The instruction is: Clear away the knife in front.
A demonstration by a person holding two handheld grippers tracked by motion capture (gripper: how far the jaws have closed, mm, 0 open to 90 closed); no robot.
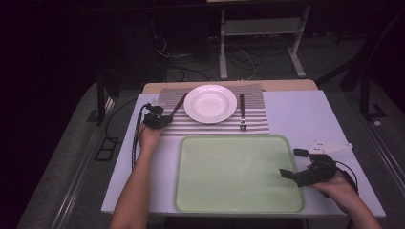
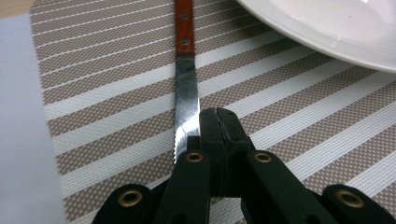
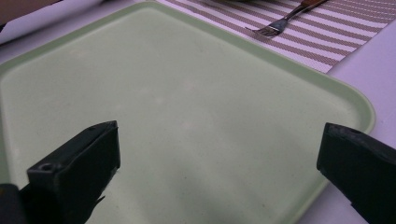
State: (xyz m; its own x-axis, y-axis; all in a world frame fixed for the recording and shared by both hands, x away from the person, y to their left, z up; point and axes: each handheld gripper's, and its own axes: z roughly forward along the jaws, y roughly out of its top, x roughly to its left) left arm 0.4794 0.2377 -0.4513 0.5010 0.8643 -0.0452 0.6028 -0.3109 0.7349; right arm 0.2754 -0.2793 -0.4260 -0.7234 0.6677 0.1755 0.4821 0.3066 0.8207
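On the striped placemat (image 1: pixel 210 125), left of the white plate (image 1: pixel 210 103), the left gripper (image 2: pixel 218 122) has its jaws closed beside the knife (image 2: pixel 185 88) blade, not around it; reopen and straddle it. Right gripper (image 3: pixel 217 154) waits wide open over the green tray (image 1: pixel 239 172).

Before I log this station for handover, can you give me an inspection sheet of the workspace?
Surface: white table; striped mat at the far side.
Job's things: plate on the mat, knife left of it, fork right of it; green tray empty.
Clutter: nothing seen.
Grippers: left gripper shut, jaws beside the knife blade; right gripper open over the tray's right edge.
Cables: one from each gripper; more on the floor.
Surroundings: dark; white frame behind.
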